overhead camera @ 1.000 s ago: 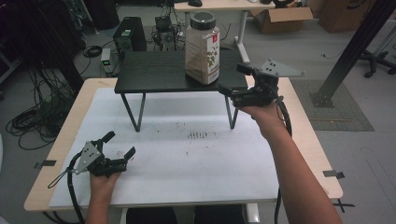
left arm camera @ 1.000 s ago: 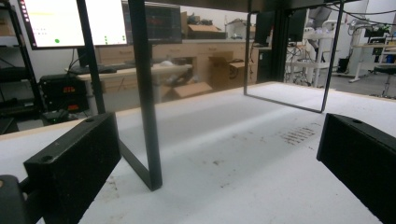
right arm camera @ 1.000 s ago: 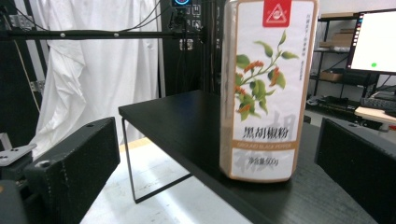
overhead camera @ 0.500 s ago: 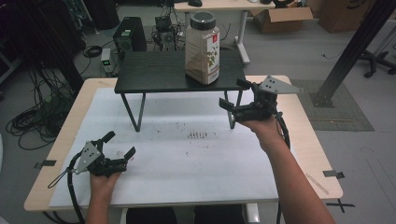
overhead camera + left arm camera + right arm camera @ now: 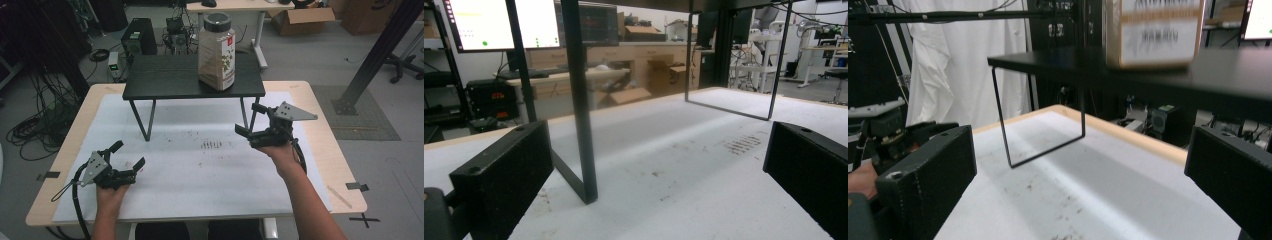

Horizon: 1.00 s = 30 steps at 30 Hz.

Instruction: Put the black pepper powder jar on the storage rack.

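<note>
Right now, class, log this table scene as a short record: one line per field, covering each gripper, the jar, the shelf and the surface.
left gripper: jaws open, holding nothing, low over the near left of the mat
right gripper: jaws open, holding nothing, near the shelf's front right leg
jar: upright on the shelf, dark lid on, brown contents
shelf: black, on thin wire legs
white mat: covers the table, dark specks near its middle

Even indoor light, soft shadows; the jar [image 5: 1153, 32] looks perhaps motion-blurred.
</note>
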Tool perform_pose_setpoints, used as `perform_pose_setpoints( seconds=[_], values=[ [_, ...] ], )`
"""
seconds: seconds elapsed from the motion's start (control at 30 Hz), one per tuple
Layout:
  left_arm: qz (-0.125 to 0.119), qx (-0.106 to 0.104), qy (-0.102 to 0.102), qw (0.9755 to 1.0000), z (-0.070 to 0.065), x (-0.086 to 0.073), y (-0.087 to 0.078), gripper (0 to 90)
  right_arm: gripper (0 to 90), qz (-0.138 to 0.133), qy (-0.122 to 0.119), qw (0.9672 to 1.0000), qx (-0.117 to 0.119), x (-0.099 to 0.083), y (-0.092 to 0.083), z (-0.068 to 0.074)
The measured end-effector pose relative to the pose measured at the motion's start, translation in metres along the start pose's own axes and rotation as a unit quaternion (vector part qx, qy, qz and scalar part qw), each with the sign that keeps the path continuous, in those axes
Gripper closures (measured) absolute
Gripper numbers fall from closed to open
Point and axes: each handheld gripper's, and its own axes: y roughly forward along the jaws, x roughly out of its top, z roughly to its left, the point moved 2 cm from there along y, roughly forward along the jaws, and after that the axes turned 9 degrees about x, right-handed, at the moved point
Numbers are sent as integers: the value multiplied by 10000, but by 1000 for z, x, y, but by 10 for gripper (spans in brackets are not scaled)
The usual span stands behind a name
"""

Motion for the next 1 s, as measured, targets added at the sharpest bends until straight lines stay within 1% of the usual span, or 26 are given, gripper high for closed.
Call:
perform_pose_setpoints(
  seconds=[0.2, 0.3, 0.47, 0.8, 1.0],
  values=[
    [1, 0, 1, 10000, 0, 0, 0, 2, 0, 21, 103, 9999, -5, -22, -2, -1],
    [0, -1, 4, 10000, 0, 0, 0, 2, 0, 41, 117, 9999, 7, -30, -1, 0],
    [-1, -1, 6, 10000, 0, 0, 0, 2, 0, 87, 220, 9997, 39, -45, 0, 1],
    [-2, -4, 3, 10000, 0, 0, 0, 2, 0, 188, 436, 9989, -20, -78, 4, 1],
    [-5, -6, 0, 10000, 0, 0, 0, 2, 0, 232, 503, 9984, -61, -93, 7, 0]
  ],
)
